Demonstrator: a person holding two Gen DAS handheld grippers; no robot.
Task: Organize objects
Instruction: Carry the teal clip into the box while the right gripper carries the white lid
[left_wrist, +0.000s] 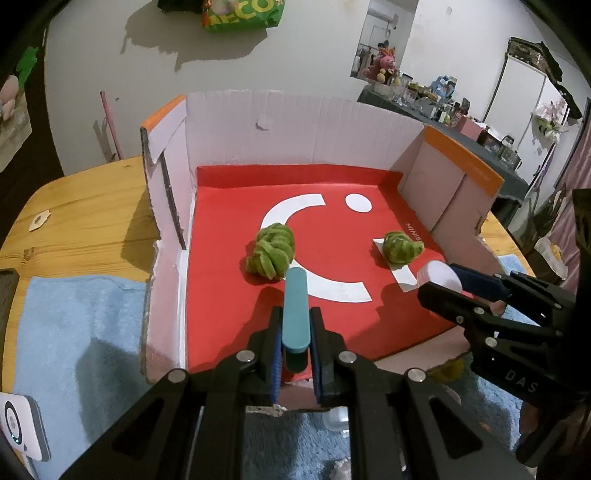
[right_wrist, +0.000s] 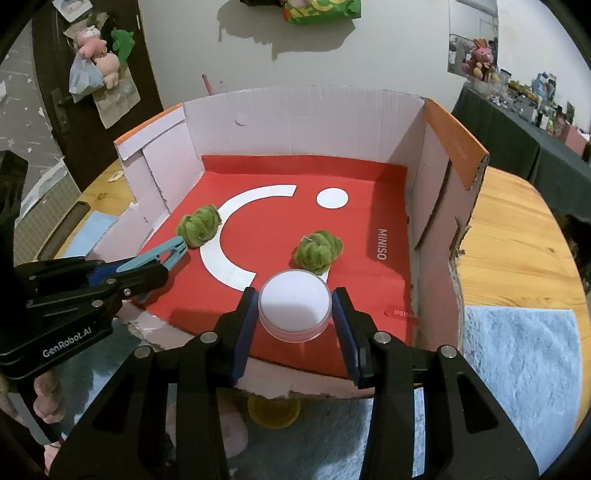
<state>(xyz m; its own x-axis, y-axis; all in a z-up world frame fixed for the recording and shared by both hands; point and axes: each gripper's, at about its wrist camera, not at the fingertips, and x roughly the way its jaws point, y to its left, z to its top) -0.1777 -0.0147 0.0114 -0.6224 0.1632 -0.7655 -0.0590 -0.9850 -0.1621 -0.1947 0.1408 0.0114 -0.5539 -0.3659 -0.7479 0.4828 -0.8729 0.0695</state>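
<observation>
An open cardboard box with a red floor and a white smile mark holds two fuzzy green balls; in the right wrist view they lie at left and centre. My left gripper is shut on a teal clip, held over the box's near left part. My right gripper is shut on a round clear jar with a white lid, above the red floor near the front edge.
The box stands on a wooden table with a blue towel under its front. A yellow cup sits just before the torn front wall. A white device lies at lower left. A hand grips the left tool.
</observation>
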